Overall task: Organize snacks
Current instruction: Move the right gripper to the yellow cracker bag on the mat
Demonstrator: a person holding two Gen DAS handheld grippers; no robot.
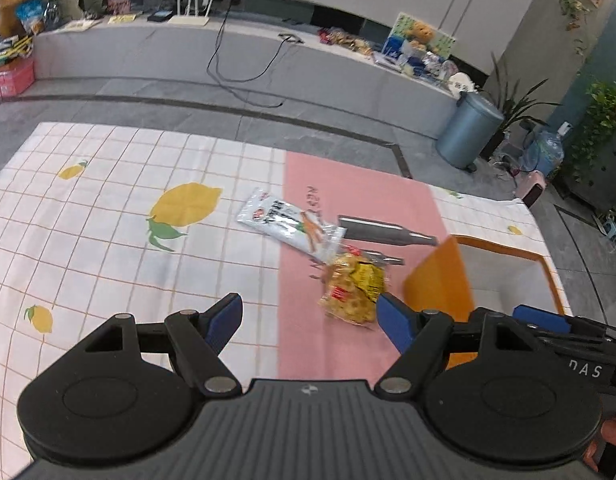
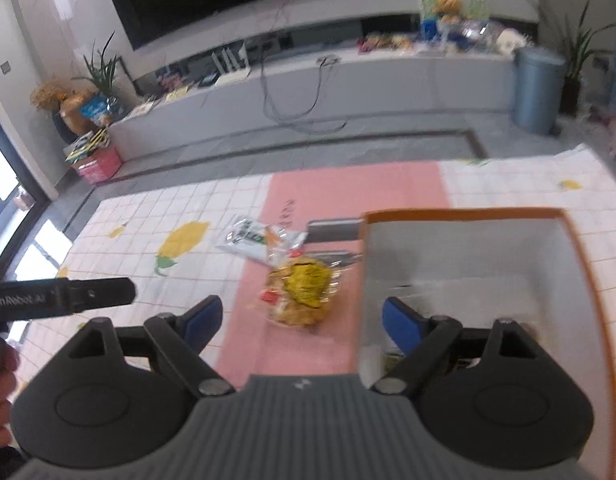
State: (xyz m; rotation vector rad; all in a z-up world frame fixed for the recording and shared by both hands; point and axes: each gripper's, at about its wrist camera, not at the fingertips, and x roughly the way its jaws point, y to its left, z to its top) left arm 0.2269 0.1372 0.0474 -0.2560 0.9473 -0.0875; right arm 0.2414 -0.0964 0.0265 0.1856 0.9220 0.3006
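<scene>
Lemon-print cloth (image 1: pixel 107 208) with a pink strip covers the table; the left gripper (image 1: pixel 310 320) and right gripper (image 2: pixel 297 320) both hang spread wide, holding nothing; a yellow snack bag (image 1: pixel 354 290) lies at twelve o'clock of the right gripper, a white snack packet (image 1: pixel 289 226) touching it at eleven, an orange-rimmed box (image 2: pixel 468 248) at two.

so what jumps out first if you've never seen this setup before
The yellow snack bag lies on the pink strip of the lemon-print cloth, just ahead of the open left gripper. Behind it lies a white packet, touching or overlapping the bag, with two grey sachets beside them. To the right stands an orange-rimmed box, with the open right gripper at its near-left corner.
</scene>
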